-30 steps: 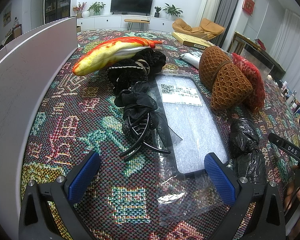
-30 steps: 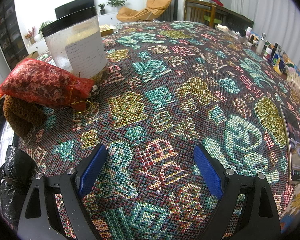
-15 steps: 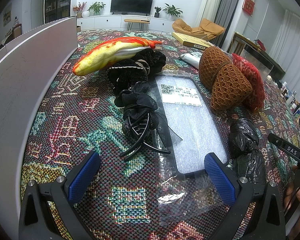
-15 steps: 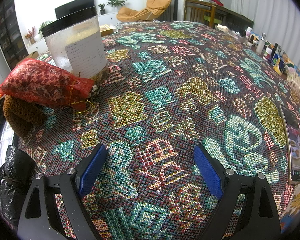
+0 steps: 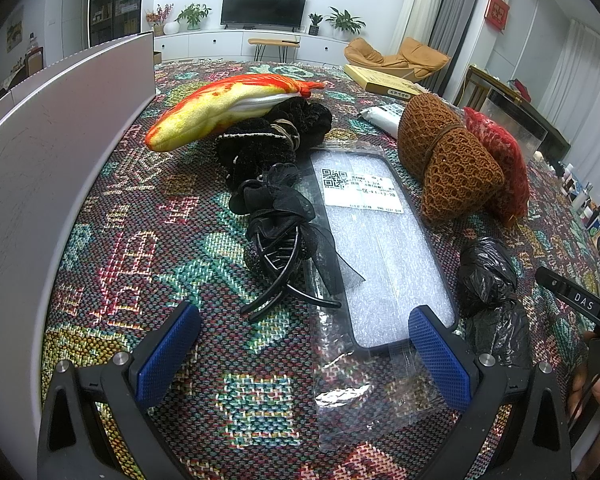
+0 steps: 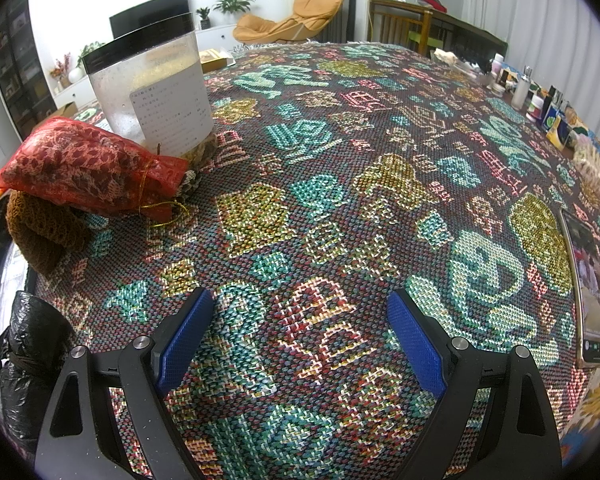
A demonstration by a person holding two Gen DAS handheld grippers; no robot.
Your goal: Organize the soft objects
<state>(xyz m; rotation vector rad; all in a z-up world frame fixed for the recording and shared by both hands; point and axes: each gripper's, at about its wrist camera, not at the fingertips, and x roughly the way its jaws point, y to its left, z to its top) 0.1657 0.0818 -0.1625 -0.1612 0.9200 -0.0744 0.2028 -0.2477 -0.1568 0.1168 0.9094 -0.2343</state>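
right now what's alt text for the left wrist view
The open left tool hovers empty above a patterned tablecloth, facing a black hair claw and a bubble-wrapped phone case. Behind lie a black scrunchie, a plush fish, a brown net pouch, a red pouch and a black plastic bag.

My left gripper (image 5: 304, 340) has black triangular cut-out arms, silver screws and blue textured pads (image 5: 168, 354). My right gripper (image 6: 300, 330) is built the same; its black frame, seen from the left, carries white "DAS" lettering.
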